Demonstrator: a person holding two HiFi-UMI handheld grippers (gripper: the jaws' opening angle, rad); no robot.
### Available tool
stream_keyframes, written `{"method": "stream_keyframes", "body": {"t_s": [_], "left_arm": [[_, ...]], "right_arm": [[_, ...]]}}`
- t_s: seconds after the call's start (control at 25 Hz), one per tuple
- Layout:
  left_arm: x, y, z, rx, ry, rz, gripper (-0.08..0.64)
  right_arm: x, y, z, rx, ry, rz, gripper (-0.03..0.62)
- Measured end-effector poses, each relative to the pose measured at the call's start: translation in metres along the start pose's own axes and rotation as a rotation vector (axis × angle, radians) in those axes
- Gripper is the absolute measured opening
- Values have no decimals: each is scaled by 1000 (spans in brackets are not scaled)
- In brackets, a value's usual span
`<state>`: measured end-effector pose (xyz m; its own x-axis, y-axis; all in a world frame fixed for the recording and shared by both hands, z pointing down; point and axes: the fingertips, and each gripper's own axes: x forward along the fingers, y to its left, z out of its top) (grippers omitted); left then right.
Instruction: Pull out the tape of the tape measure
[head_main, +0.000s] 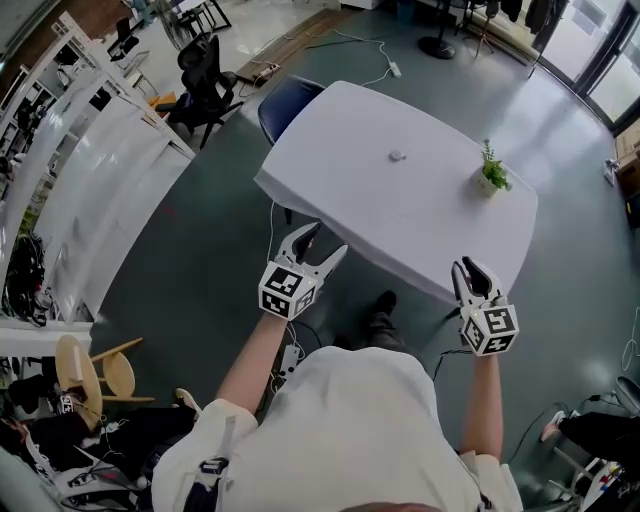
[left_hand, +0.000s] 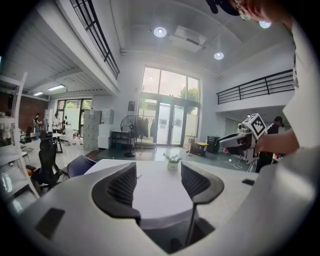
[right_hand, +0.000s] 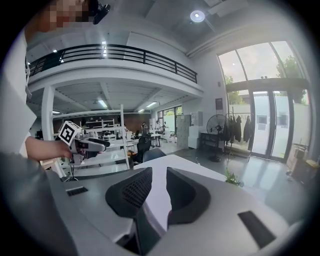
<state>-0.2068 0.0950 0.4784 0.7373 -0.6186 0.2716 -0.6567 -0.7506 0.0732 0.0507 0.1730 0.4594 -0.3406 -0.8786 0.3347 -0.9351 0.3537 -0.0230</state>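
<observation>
A small round pale object, seemingly the tape measure (head_main: 396, 155), lies on the far middle of the white table (head_main: 340, 200). Both grippers hover in the air short of the table's near edge, well away from it. My left gripper (head_main: 326, 240) is open with a wide gap and nothing between its fingers (left_hand: 122, 187). Off the near right corner, my right gripper (head_main: 472, 268) holds its jaws only a narrow gap apart, also empty, as the right gripper view (right_hand: 159, 182) confirms.
A small potted plant (head_main: 490, 175) stands near the table's right edge. A dark blue chair (head_main: 285, 100) is tucked at the far left corner, with a black office chair (head_main: 205, 75) beyond it. White desks (head_main: 90, 170) line the left. Cables lie on the floor.
</observation>
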Motion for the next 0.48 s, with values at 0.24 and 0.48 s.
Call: {"method": "stream_keyframes", "body": {"t_s": [0.24, 0.48], "left_arm": [[53, 14, 7, -17, 22, 1, 281], [108, 26, 14, -36, 34, 16, 281]], "right_arm": [[48, -43, 6, 13, 21, 44, 109], [98, -88, 9, 14, 39, 105, 109]]}}
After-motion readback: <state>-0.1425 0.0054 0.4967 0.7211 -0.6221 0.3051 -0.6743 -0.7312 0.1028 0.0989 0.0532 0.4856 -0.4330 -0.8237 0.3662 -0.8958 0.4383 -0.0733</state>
